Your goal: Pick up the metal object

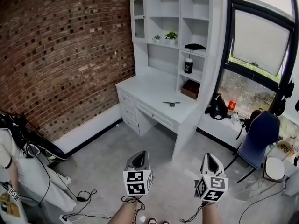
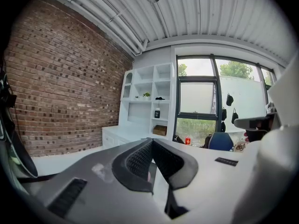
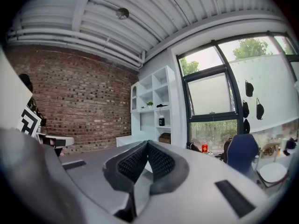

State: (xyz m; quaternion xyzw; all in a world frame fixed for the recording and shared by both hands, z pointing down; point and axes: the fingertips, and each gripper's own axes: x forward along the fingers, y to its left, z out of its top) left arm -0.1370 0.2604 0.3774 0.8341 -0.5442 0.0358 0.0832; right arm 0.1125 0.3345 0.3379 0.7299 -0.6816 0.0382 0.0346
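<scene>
A small dark metal object lies on the top of the white desk across the room, near its front right edge. Both grippers are held low and far back from the desk, over the grey floor. My left gripper is shut, its jaw tips meeting with nothing between them. My right gripper is also shut and empty. The metal object is too small to make out in either gripper view.
A white shelf unit rises over the desk, holding potted plants, a black lamp and a brown box. A blue chair stands at the right by the window. Cables and a person are at the left.
</scene>
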